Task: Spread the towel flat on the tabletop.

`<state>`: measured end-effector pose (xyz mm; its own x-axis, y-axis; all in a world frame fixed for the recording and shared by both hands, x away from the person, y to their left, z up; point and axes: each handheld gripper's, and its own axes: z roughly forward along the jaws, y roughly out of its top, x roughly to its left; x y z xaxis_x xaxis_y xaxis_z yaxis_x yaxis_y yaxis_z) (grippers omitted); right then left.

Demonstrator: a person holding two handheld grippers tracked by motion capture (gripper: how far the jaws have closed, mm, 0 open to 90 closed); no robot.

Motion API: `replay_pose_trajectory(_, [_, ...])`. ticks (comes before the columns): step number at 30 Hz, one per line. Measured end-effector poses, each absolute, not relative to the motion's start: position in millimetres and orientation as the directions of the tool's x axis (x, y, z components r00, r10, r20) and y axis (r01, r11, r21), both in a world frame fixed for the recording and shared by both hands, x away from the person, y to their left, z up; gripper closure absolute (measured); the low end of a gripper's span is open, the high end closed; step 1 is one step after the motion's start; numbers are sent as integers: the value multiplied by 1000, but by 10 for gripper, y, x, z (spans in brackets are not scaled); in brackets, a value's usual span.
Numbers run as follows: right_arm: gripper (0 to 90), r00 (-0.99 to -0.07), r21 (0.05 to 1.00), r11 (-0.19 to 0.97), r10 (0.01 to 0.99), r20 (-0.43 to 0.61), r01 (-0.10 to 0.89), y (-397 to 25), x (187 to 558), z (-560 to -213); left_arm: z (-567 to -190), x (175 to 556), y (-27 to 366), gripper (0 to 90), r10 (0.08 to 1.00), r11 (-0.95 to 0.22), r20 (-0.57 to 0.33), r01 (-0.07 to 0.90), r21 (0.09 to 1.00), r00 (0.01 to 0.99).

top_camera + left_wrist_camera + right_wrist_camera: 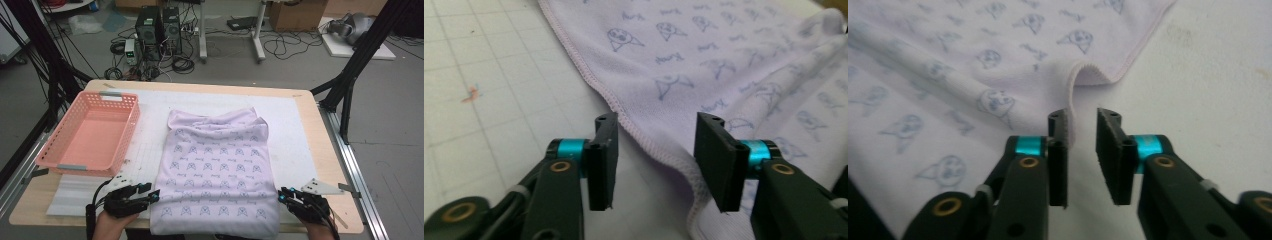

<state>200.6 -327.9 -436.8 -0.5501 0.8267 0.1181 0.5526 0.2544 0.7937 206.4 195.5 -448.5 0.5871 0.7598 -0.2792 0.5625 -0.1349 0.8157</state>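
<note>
A lavender cloth point(217, 170) with a small blue print lies folded on the white mat point(295, 125), its far end rumpled. My left gripper point(156, 196) rests at the cloth's near left edge. In the left gripper view it point(656, 155) stands open, and the stitched hem point(644, 135) of the cloth point(724, 60) runs between the jaws. My right gripper point(281, 197) is at the near right edge. In the right gripper view it point(1082, 150) is open with a narrower gap, and a raised fold of hem point(1071, 95) of the cloth point(948, 65) lies against its left jaw.
A pink plastic basket point(125, 131) stands empty on the left of the wooden table point(320, 150). The mat has bare strips to the left and right of the cloth. Beyond the table are computer towers point(157, 30), cables and black frame legs point(360, 55).
</note>
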Motion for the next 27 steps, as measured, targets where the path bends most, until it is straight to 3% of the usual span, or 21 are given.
replay_pose_trajectory(5, [620, -603, 783, 295, 788, 126, 548, -3246, 1845, -4402, -4508, 1926, 1948, 505, 748, -148, -285, 570, 808, 599])
replay_pose_trajectory(8, [619, -614, 767, 323, 781, 115, 554, -3195, 1811, -4457, -4485, 1856, 1976, 505, 761, -136, -273, 556, 820, 588])
replay_pose_trajectory(14, [705, -597, 760, 334, 797, 88, 558, -3178, 1794, -4503, -4489, 1753, 1996, 512, 733, -137, -288, 548, 825, 617])
replay_pose_trajectory(18, [810, -612, 757, 358, 788, 68, 546, -3145, 1785, -4497, -4562, 1729, 1858, 514, 740, -228, -225, 552, 802, 633])
replay_pose_trajectory(19, [867, -619, 753, 359, 781, 80, 551, -3133, 1785, -4496, -4572, 1711, 1834, 528, 749, -251, -179, 523, 814, 638])
replay_pose_trajectory(20, [871, -627, 754, 370, 775, 72, 543, -3122, 1787, -4498, -4569, 1696, 1818, 601, 764, -280, -128, 503, 818, 632])
replay_pose_trajectory(21, [876, -624, 748, 369, 777, 78, 552, -3116, 1787, -4489, -4557, 1700, 1834, 724, 763, -304, -103, 494, 815, 638])
replay_pose_trajectory(22, [883, -625, 746, 369, 776, 82, 555, -3119, 1791, -4486, -4547, 1717, 1859, 873, 756, -289, -141, 520, 804, 640])
replay_pose_trajectory(27, [887, -650, 743, 371, 752, 112, 558, -3187, 1714, -4435, -4466, 1681, 1964, 881, 726, -295, -183, 540, 788, 663])
